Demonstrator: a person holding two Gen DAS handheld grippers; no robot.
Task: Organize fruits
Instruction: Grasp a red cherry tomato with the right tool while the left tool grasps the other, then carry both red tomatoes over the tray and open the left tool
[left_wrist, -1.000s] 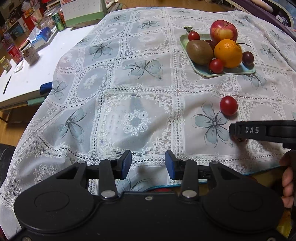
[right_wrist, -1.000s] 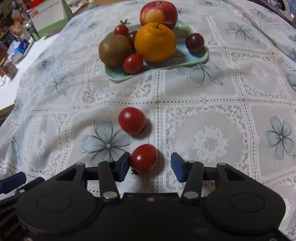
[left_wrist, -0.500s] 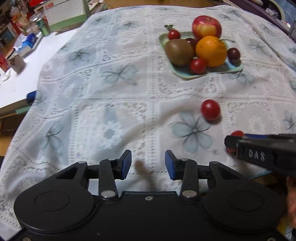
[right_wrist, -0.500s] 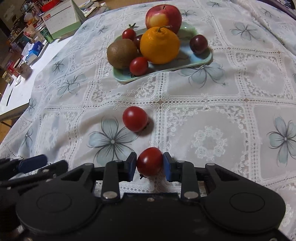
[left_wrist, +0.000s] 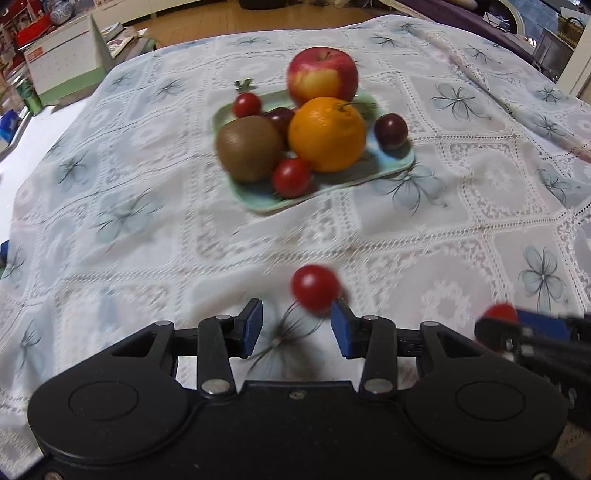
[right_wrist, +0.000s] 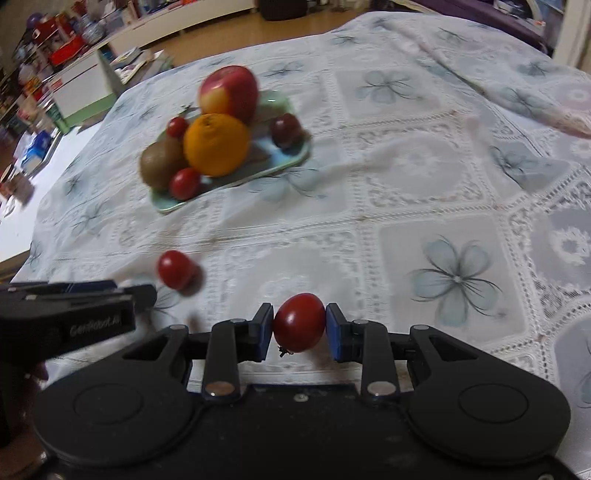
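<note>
A pale green plate (left_wrist: 397, 168) (right_wrist: 291, 158) holds an apple (left_wrist: 323, 75), an orange (left_wrist: 327, 134), a kiwi (left_wrist: 247, 147), cherry tomatoes and dark grapes. My right gripper (right_wrist: 299, 328) is shut on a red cherry tomato (right_wrist: 299, 323), held just above the cloth; it shows at the right edge of the left wrist view (left_wrist: 500, 314). A second loose cherry tomato (left_wrist: 314, 288) (right_wrist: 175, 269) lies on the cloth. My left gripper (left_wrist: 297, 328) is open, just short of it, with its right finger beside it.
The table is covered by a white lace cloth with grey flowers (left_wrist: 458, 99). A white table with boxes, cans and clutter (left_wrist: 62, 59) stands at the far left. The cloth drops off at the left edge.
My right gripper has lifted the tomato it closed on and swung right. My left gripper has moved forward and right up to the second loose tomato.
</note>
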